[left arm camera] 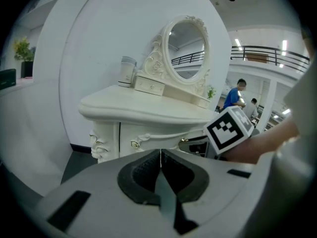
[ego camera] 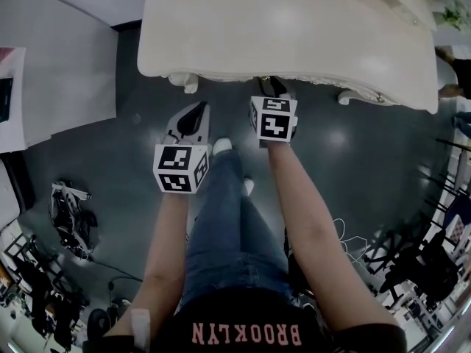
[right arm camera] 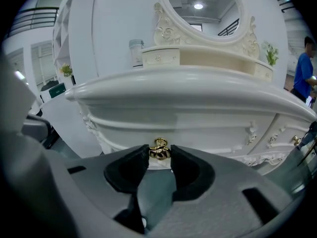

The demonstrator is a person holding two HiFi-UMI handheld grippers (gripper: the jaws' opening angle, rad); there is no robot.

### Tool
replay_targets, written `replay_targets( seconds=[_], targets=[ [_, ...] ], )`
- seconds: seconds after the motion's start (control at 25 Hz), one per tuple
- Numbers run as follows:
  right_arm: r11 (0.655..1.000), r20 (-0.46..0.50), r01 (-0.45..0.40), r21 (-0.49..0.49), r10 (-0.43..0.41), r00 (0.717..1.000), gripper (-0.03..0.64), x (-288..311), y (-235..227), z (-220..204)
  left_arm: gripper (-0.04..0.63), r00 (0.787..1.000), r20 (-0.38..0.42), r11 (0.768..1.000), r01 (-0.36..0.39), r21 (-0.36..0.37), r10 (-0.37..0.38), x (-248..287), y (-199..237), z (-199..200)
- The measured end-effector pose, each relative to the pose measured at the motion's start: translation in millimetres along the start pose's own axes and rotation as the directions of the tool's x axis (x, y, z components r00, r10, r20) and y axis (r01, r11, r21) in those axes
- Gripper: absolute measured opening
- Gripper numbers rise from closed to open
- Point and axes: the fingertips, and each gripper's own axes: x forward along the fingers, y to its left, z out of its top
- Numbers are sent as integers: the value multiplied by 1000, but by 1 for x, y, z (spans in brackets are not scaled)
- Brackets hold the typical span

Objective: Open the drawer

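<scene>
A white carved dressing table [ego camera: 294,28] stands in front of me. Its middle drawer [right arm camera: 208,119] carries a small gold handle [right arm camera: 159,150]. My right gripper [right arm camera: 159,154] reaches under the tabletop edge in the head view [ego camera: 274,88], and its dark pads sit against both sides of the handle, shut on it. The drawer front lies flush with the table frame. My left gripper [left arm camera: 160,156] is shut on nothing, its pads meeting in a thin line. It hangs to the left of the right one [ego camera: 194,118], short of the table.
An oval mirror [left arm camera: 185,48] and a pale cup [left arm camera: 127,71] stand on the tabletop. A carved table leg [left arm camera: 101,145] is at the left. Dark gear [ego camera: 70,215] lies on the floor at left, chairs [ego camera: 427,263] at right. People stand far off [left arm camera: 233,98].
</scene>
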Motion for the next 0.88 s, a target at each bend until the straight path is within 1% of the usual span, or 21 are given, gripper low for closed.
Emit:
replay_targets(
  seconds=[0.36, 0.88],
  targets=[
    [1000, 5, -6, -17, 6, 1000, 115, -10, 1, -7, 6, 1000, -13, 1000, -7, 1, 7, -28, -15, -29],
    [1000, -6, -16, 12, 16, 1000, 114, -51, 17, -52, 6, 1000, 7, 1000, -10, 19, 10, -52, -38, -44]
  ],
)
